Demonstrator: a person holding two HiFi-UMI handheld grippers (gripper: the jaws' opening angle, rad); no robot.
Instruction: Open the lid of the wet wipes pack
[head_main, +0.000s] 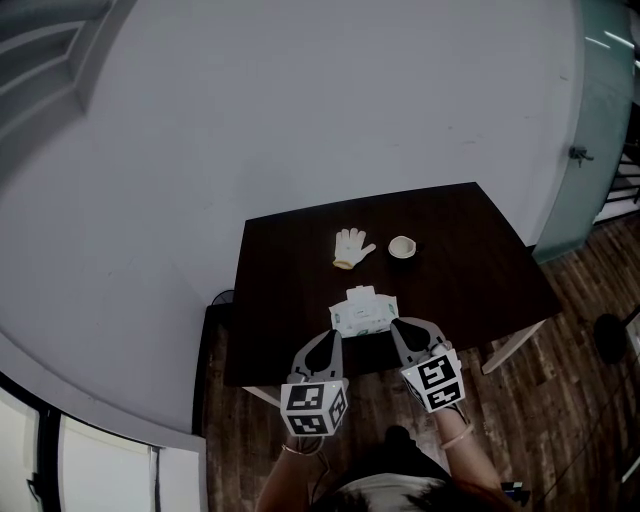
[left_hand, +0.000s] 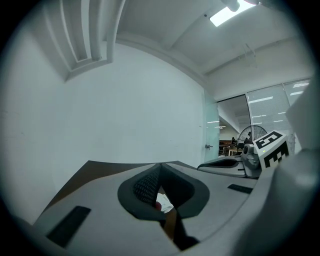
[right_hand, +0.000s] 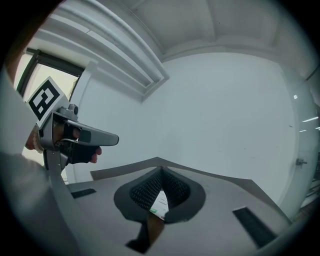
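- Both tools, left gripper (head_main: 329, 338) and right gripper (head_main: 400, 323), hover at the dark table's (head_main: 470, 250) near edge, just short of the wet wipes pack (head_main: 364, 309).
- Left gripper view: jaws clenched together, empty.
- Right gripper view: jaws closed tip to tip, grasping nothing; the pack shows beneath them.

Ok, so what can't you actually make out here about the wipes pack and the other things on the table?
Lid of the wet wipes pack: head view, too small to tell open from shut.
Same pack, both gripper views: the shut jaws hide all but a sliver.
Right gripper touching the pack or not: head view, they overlap.
Round item beside the glove: too small to name.
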